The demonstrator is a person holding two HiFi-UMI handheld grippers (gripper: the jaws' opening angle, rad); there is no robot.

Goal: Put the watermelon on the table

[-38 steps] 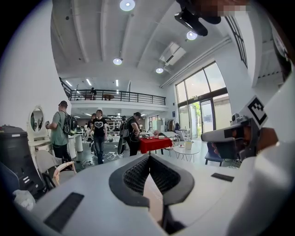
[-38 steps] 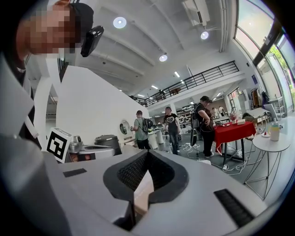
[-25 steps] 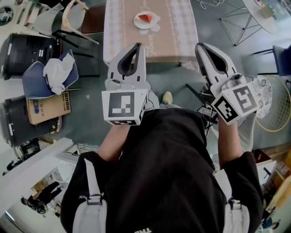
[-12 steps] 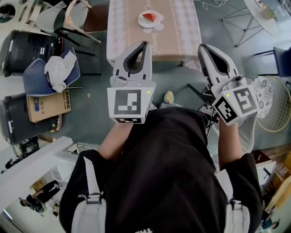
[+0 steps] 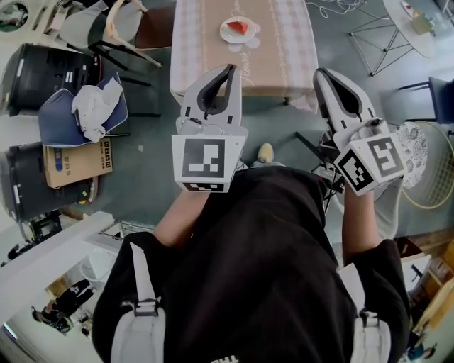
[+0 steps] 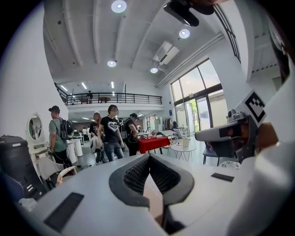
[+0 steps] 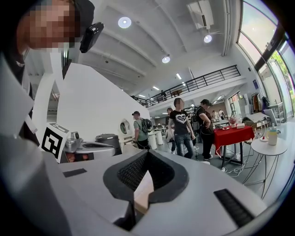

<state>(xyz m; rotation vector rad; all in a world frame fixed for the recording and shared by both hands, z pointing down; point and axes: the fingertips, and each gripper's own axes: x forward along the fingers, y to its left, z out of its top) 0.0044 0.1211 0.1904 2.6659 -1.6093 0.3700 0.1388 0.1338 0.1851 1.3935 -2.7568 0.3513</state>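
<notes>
A red watermelon slice [image 5: 241, 27] lies on a white plate [image 5: 228, 32] on the beige-clothed table [image 5: 277, 49] at the top of the head view. Both grippers are held side by side in front of the person's chest, short of the table's near edge. My left gripper [image 5: 231, 69] is shut with nothing between its jaws, its tip pointing toward the table below the plate. My right gripper [image 5: 321, 71] is shut and empty too, near the table's right corner. In the gripper views the closed jaw tips of the left gripper [image 6: 148, 157] and the right gripper [image 7: 147, 154] point level into the hall.
Left of the table stand a wooden chair [image 5: 117, 28], a blue seat with a white cloth [image 5: 89, 106], black bins [image 5: 42, 71] and a cardboard box [image 5: 74, 163]. A round white table [image 5: 415, 21] and a wire stool [image 5: 372, 32] are at the right. Several people [image 6: 110, 133] stand by a red table [image 6: 154, 144] far off.
The head view has shifted slightly, so the table and plate sit a bit further right. Both grippers stay shut and hold the same pose.
</notes>
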